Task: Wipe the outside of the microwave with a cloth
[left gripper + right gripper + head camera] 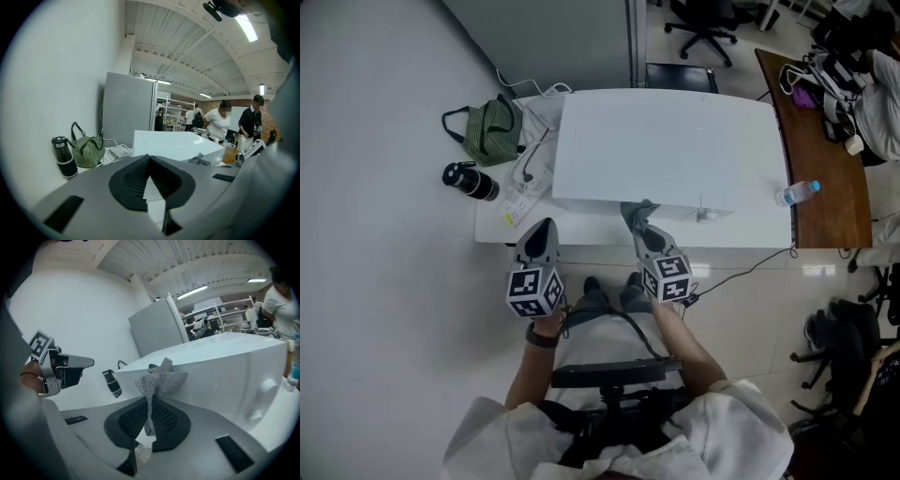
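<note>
The white microwave (pixel 670 145) stands on a white table (pixel 581 232). My right gripper (pixel 640 225) is shut on a grey cloth (pixel 639 210), which it holds at the top edge of the microwave's front face. In the right gripper view the bunched cloth (pixel 161 378) sticks up between the jaws of the right gripper (pixel 149 401), right against the microwave (pixel 225 376). My left gripper (pixel 540 240) hovers over the table's front edge, left of the microwave, shut and holding nothing. Past the left gripper (pixel 149 157) in its own view lies the microwave (pixel 171 145).
A green bag (pixel 490 131), a black bottle (pixel 470 180) and a power strip (pixel 528 180) with cables lie left of the microwave. A water bottle (pixel 796 192) lies on a brown desk (pixel 820 159) at the right. Office chairs and several people are farther off.
</note>
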A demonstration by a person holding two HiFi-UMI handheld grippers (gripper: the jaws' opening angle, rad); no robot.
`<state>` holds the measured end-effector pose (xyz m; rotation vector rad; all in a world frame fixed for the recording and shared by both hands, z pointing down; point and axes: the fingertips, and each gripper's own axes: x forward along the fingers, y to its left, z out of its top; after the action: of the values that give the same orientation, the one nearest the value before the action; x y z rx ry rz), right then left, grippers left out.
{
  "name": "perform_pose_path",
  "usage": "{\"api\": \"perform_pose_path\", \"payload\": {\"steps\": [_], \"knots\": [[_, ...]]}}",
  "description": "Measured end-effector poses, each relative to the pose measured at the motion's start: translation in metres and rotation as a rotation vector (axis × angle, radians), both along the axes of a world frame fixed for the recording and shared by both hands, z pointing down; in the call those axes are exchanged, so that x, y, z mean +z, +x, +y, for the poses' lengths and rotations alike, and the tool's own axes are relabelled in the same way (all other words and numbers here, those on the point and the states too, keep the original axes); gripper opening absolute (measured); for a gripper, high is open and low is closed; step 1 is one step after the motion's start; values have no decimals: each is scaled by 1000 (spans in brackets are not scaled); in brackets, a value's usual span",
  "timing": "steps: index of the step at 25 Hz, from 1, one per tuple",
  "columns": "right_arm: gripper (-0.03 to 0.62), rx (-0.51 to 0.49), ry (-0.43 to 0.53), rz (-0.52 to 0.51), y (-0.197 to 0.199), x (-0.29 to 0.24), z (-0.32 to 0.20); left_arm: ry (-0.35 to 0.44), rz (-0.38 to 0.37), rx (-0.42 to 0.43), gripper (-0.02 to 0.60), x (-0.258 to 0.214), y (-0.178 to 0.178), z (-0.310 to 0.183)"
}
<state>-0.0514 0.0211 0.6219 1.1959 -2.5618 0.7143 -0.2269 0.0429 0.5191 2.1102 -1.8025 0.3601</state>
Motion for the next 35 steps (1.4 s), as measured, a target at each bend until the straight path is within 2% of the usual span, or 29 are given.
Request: {"api": "perform_pose_path", "payload": {"steps": [5,8,12,16,18,20,25,30,33,35], "knots": [[23,-205,-14,-12,-122,7,16,-6,52,-68,21,12,-55,21],[23,-228,-18,-22,-171,8,12,6,92,-73,21,12,-79,23],[23,-159,-13,12,-193,10,4,-1,130,-63,21,12,-98,28],[23,-70,-30,67,-180,26,4,-38,144,-6,21,24,-95,24],[23,-11,-28,84,-161,31,1,-42,137,27,21,26,-91,21],[23,75,-23,93,-122,33,-8,-41,138,42,21,27,-89,19],[23,409,-37,168,47,51,-15,-14,144,57,21,24,-83,14],[23,616,-14,326,187,71,4,-8,109,114,21,24,-64,6],[23,710,-28,342,232,72,12,-14,97,112,21,25,-64,4],[23,722,-39,330,234,76,12,-18,95,111,21,26,-62,4]]}}
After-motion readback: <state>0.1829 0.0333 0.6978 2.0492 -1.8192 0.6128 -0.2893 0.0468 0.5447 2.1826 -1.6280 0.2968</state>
